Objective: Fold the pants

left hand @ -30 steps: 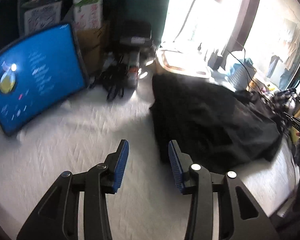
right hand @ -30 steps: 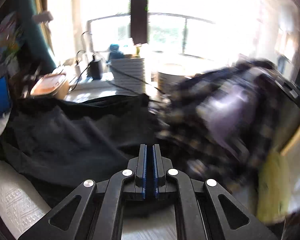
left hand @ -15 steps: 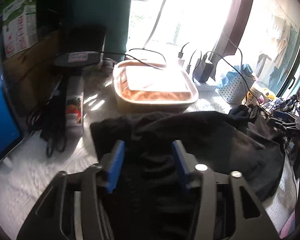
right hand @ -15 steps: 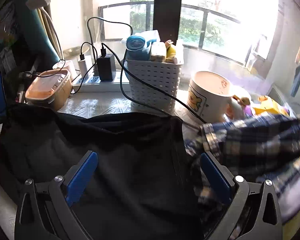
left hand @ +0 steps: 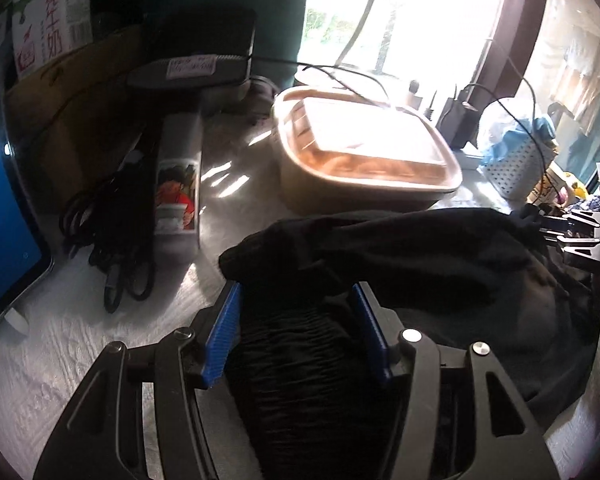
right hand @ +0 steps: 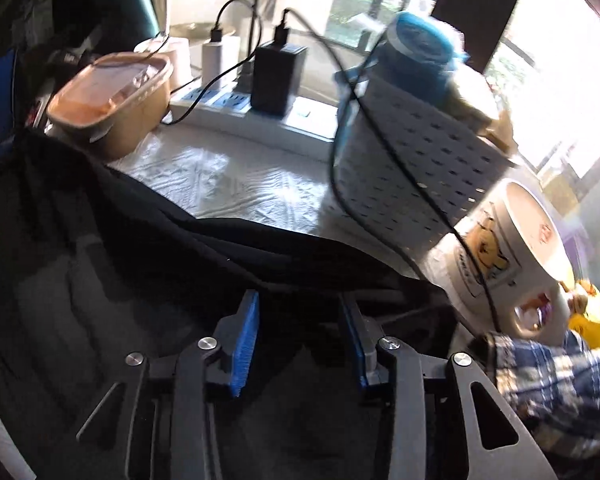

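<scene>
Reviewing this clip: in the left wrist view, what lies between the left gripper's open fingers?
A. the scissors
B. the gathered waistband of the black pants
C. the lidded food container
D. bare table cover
B: the left gripper is open with its blue pads on either side of the ribbed, gathered band of the black pants; the scissors and food container lie beyond it on the table.

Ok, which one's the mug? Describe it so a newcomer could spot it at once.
Start at the window and come down to the white perforated basket on the sill side. The mug stands right beside it, by the far corner of the black pants. It is the only cream cup there, with a yellow cartoon print and a charger cable draped across it.
</scene>
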Available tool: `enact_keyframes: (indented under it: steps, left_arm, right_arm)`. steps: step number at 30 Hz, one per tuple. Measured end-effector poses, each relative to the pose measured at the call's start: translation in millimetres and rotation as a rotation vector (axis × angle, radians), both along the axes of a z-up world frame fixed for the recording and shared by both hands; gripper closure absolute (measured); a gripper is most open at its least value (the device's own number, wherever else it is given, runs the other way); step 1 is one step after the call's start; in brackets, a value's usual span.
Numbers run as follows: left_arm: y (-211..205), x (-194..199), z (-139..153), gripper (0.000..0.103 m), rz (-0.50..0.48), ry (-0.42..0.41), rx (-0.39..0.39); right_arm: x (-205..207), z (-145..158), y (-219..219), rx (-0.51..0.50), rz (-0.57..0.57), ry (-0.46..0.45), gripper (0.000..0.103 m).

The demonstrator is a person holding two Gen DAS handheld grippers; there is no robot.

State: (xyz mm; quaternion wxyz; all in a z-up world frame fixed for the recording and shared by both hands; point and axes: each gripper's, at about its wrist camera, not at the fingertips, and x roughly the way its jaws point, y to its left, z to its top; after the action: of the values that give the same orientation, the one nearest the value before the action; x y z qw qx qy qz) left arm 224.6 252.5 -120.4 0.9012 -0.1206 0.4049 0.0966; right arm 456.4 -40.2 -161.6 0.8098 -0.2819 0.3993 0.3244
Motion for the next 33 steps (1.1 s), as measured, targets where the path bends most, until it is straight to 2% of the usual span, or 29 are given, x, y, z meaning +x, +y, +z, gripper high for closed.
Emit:
enact_keyframes:
  steps: [2, 4, 6, 12, 17, 24, 26, 28, 33]
  left_arm:
    - [0, 0, -3, 0.046, -0.001, 0.011, 0.000]
    - [1, -1, -6, 0.046, -0.003, 0.018, -0.005]
    - [3, -1, -9, 0.046, -0.002, 0.022, -0.019]
    - [5, 0, -13, 0.046, 0.001, 0.026, -0.040]
    - [6, -7, -1, 0.046, -0.001, -0.004, -0.032]
    - [4, -28, 31, 0.046, -0.002, -0.087, -0.014]
    - [1, -35, 39, 0.039, -0.003, -0.112, -0.022]
    - [-5, -39, 42, 0.025, -0.021, -0.125, -0.028]
    - [-23, -42, 34, 0.023, -0.065, -0.096, -0.029]
  right_arm:
    - [0, -6, 10, -0.021, 0.006, 0.000, 0.073]
    - [6, -13, 18, -0.020, 0.001, -0.001, 0.088]
    - [12, -16, 22, -0.006, -0.010, -0.013, 0.095]
    - [32, -22, 38, 0.007, -0.022, -0.014, 0.096]
    - [38, -25, 47, 0.021, -0.039, -0.016, 0.096]
    - [30, 14, 36, 0.098, -0.082, -0.053, 0.096]
    - [19, 23, 34, 0.107, -0.093, -0.068, 0.096]
    - [10, 31, 31, 0.117, -0.108, -0.082, 0.095]
    - [-18, 47, 18, 0.157, -0.147, -0.104, 0.094]
